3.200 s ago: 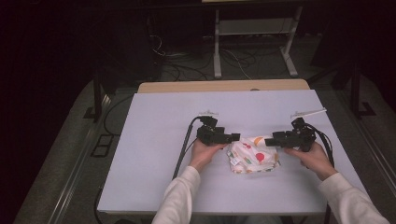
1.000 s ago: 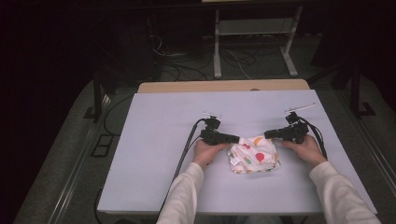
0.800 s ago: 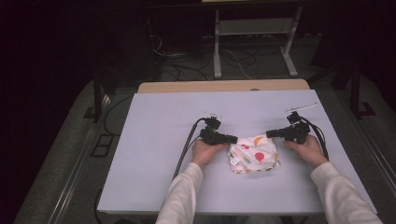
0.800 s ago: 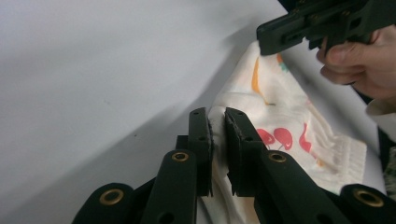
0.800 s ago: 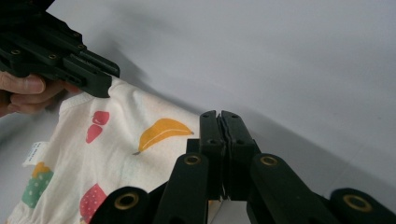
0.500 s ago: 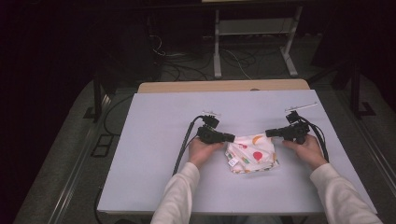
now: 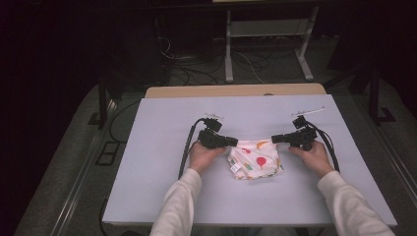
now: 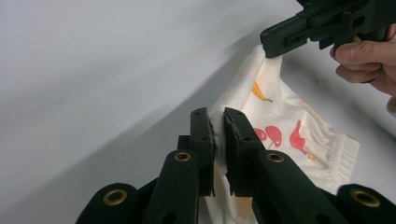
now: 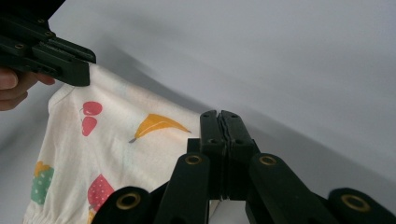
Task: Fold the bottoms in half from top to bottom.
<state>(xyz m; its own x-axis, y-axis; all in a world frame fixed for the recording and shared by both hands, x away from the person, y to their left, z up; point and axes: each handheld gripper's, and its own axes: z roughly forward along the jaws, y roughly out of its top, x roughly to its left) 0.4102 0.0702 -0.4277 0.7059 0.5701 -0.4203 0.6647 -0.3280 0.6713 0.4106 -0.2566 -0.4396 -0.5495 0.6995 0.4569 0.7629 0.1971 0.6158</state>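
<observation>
Though dim, both tools (image 7: 235, 142) (image 7: 275, 138) on cloth (image 7: 254, 158)

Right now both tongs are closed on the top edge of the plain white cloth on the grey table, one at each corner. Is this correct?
Not quite: the cloth is not plain white. The right gripper view shows printed fruit on it, such as cherries and a banana. The rest holds: the left tongs and right tongs are closed on its top corners, over the grey table.

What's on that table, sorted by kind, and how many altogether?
Fruit-print cloth: 1
Hand-held grippers: 2, the left gripper and the right gripper, each pinching a top corner of the cloth
Total: 3
</observation>
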